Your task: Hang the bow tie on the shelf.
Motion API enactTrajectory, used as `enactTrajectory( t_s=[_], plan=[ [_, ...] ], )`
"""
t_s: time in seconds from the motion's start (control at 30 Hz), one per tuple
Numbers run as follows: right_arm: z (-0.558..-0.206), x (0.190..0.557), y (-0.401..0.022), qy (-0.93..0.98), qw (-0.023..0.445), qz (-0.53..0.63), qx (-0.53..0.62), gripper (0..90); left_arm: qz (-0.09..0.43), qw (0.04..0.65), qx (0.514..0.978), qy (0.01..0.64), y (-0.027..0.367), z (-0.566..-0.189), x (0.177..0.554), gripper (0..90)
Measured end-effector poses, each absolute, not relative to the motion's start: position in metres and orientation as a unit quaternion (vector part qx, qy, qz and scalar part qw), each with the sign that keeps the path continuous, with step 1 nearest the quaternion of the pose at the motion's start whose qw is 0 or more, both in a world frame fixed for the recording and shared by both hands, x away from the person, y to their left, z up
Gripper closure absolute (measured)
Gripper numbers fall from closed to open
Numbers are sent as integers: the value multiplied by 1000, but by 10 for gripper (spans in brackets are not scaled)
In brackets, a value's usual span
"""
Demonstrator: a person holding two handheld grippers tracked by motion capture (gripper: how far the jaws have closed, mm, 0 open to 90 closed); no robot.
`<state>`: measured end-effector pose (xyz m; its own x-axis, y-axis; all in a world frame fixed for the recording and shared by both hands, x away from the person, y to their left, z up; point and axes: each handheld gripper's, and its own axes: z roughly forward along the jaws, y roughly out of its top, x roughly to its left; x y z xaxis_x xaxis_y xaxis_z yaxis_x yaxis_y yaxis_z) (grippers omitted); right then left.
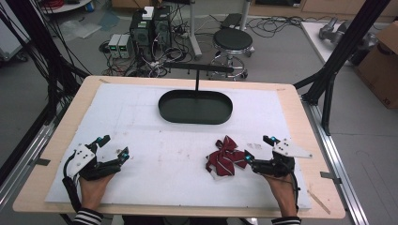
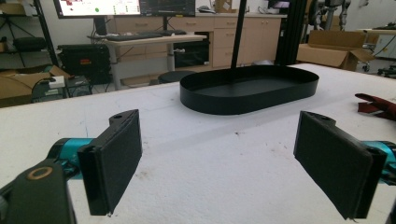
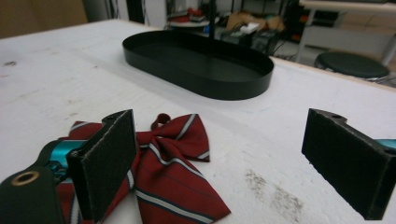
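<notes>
A dark red bow tie [image 1: 223,156] with white stripes lies on the white mat, right of centre near the front. My right gripper [image 1: 258,148] rests just right of it, jaws wide open; in the right gripper view the bow tie [image 3: 168,163] lies by the left jaw, nothing between the pads. My left gripper [image 1: 113,145] sits open at the front left, well away from the tie. A black oval tray [image 1: 195,107] with an upright T-shaped stand [image 1: 197,70] sits at the back centre, also seen as tray [image 2: 250,88] and tray [image 3: 198,63].
The white mat [image 1: 155,136] covers most of the wooden table [image 1: 300,101]. A black stool [image 1: 233,41], computers and cables stand on the floor beyond. Black frame posts [image 1: 345,42] rise at the right side; a cardboard box [image 1: 382,61] is far right.
</notes>
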<state>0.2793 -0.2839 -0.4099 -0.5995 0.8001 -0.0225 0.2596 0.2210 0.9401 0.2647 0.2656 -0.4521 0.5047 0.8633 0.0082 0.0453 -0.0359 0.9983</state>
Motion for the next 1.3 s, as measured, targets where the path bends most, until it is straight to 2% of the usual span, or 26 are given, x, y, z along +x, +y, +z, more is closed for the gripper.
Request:
enactTrajectory(
  t_s=[0.53, 0.83, 1.2, 1.3],
  plan=[
    [-369, 318, -243, 829, 223, 421, 293, 93, 341, 598, 629, 362, 266, -452, 265, 157],
    [-365, 338, -230, 862, 193, 368, 290, 93, 340, 598, 628, 364, 266, -452, 265, 157],
    [-379, 349, -219, 890, 172, 311, 287, 94, 341, 597, 628, 364, 267, -452, 265, 155],
    [-382, 350, -218, 897, 170, 295, 283, 137, 340, 597, 628, 365, 266, -452, 265, 156]
  ],
)
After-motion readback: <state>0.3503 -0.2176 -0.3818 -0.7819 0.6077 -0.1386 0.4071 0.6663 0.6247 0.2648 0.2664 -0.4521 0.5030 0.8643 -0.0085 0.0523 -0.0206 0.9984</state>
